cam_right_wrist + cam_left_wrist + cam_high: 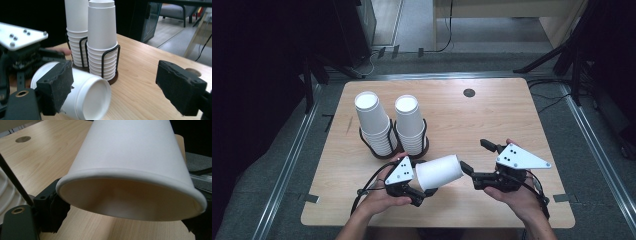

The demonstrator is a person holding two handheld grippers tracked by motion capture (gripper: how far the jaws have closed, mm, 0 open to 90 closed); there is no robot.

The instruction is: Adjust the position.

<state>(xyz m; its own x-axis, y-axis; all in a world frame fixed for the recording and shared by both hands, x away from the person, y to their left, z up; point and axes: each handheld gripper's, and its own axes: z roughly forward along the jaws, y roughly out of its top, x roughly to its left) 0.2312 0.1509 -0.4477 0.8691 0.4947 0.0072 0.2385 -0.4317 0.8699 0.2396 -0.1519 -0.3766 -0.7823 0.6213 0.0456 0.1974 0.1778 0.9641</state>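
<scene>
A white paper cup (439,171) lies on its side above the wooden table (497,115), base pointing right. My left gripper (418,181) is shut on the cup's rim end. In the left gripper view the cup (130,157) looms large, rim toward the camera, with my left gripper (125,218) clamping it from both sides. My right gripper (477,156) stands open just right of the cup's base. In the right gripper view its jaws (118,85) are spread wide, and the left pad (56,85) overlaps the cup (87,100); I cannot tell whether it touches.
Two tall stacks of upside-down white cups (373,122) (410,124) stand in black wire holders behind my left hand, also seen as stacks (102,42) in the right gripper view. A dark round grommet (469,92) sits in the table's far side.
</scene>
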